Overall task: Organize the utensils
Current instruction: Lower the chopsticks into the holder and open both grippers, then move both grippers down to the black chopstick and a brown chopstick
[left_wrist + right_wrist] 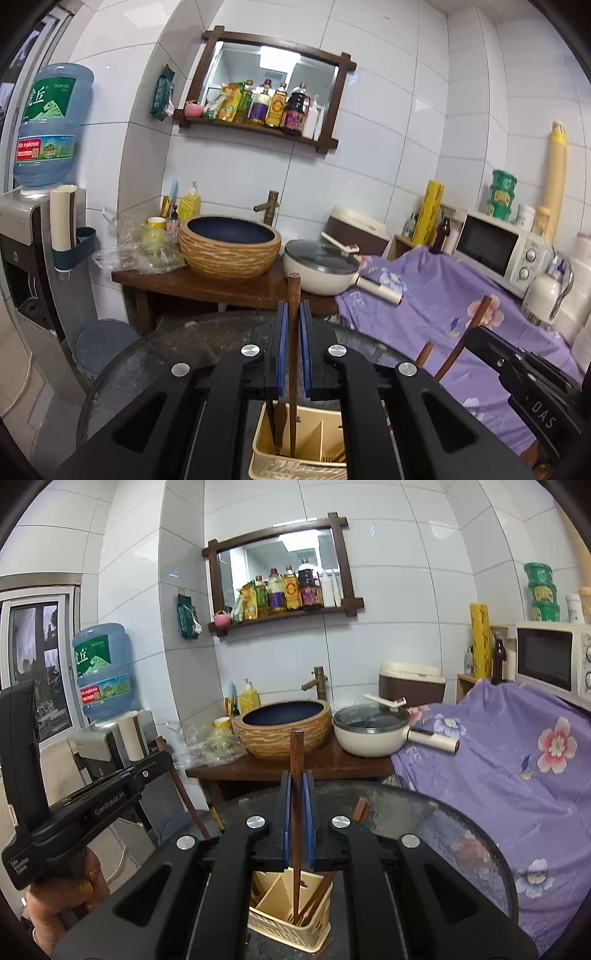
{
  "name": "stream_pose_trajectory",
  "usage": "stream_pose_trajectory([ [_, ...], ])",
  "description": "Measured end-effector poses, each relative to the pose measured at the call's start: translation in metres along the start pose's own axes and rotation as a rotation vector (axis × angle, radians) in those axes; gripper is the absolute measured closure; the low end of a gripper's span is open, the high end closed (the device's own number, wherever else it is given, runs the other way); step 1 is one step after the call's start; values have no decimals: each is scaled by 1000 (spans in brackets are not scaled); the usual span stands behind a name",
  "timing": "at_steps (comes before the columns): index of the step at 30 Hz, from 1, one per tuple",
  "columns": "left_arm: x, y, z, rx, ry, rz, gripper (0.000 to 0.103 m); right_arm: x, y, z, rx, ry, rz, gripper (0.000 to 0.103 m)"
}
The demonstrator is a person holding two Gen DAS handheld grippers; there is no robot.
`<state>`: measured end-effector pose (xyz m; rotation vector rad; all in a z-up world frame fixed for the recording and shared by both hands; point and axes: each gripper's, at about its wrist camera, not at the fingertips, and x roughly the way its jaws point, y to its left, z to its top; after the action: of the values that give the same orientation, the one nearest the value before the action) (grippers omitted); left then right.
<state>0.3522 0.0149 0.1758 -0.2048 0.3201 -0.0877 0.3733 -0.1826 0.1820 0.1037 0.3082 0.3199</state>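
A cream utensil holder (295, 458) with dividers stands on the round glass table; it also shows in the right wrist view (288, 919). My left gripper (294, 306) is shut on a brown wooden chopstick (293, 332) held upright, its lower end inside the holder's left compartment. My right gripper (296, 775) is shut on another brown chopstick (296, 794), upright, its tip down in the holder. More chopsticks (317, 893) lean in the right compartment. The right gripper's body (524, 369) shows at the right of the left wrist view, the left gripper's body (92, 801) at the left of the right one.
The glass table (443, 834) sits before a wooden stand with a woven basin (231, 245) and a white pan (321, 271). A purple flowered cloth (517, 757) covers the counter on the right, with a microwave (498, 251). A water dispenser (33, 236) stands left.
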Motion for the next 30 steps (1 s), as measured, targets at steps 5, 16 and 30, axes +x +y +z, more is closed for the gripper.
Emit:
stream_pose_trajectory([
  [5, 15, 1, -27, 27, 56, 15, 97, 16, -9, -22, 20, 44, -9, 96],
  [16, 32, 0, -63, 64, 140, 14, 97, 33, -18, -48, 44, 112, -26, 96],
  [30, 1, 10, -76, 22, 110, -60, 43, -3, -26, -71, 56, 62, -45, 47],
])
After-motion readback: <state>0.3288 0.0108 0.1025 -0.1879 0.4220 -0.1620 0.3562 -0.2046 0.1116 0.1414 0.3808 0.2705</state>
